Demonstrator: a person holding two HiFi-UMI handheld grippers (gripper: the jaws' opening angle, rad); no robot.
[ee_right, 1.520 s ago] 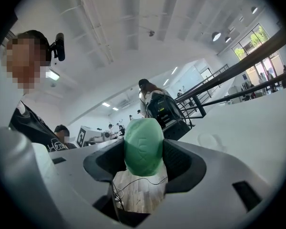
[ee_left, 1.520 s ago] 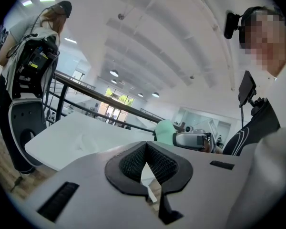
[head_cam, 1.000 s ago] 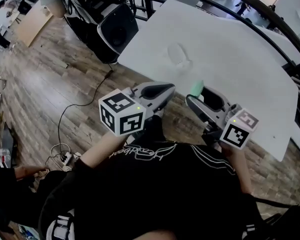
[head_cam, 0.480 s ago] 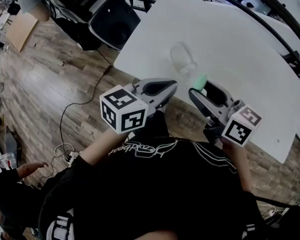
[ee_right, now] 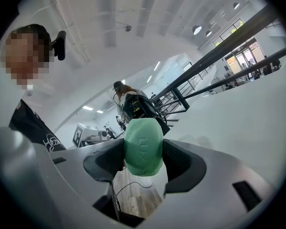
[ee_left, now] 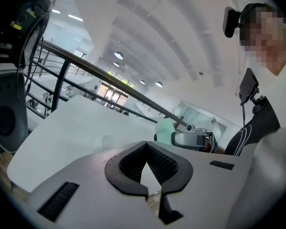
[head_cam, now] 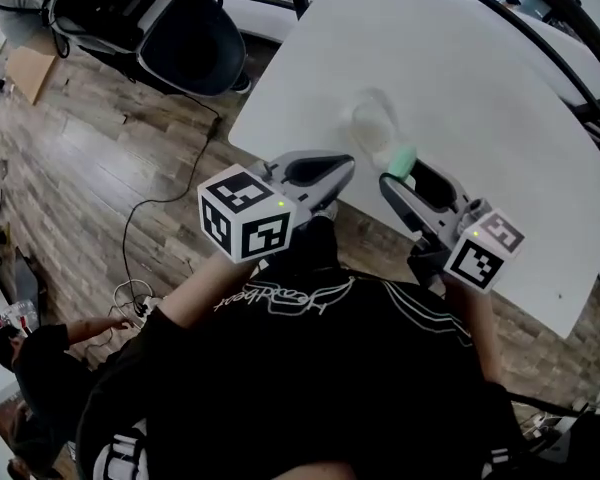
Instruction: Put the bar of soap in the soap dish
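Note:
A pale green bar of soap [head_cam: 401, 160] is clamped between the jaws of my right gripper [head_cam: 396, 174], just above the near edge of the white table [head_cam: 500, 148]. In the right gripper view the soap [ee_right: 143, 147] fills the gap of the gripper [ee_right: 143, 150]. The clear soap dish [head_cam: 373, 128] lies on the table just beyond and left of the soap, faint in the right gripper view [ee_right: 201, 140]. My left gripper [head_cam: 346, 166] is shut and empty beside the table's edge, left of the soap. Its own view [ee_left: 146, 148] shows the soap [ee_left: 166, 129] to its right.
A black chair [head_cam: 190, 43] stands on the wooden floor left of the table, and a cable [head_cam: 150, 218] trails across the boards. A dark railing [head_cam: 540, 38] runs behind the table. A person [head_cam: 30, 368] crouches at the lower left.
Both grippers have drawn closer to the table. The soap in the right gripper now sits nearer the soap dish, over the table's near edge.

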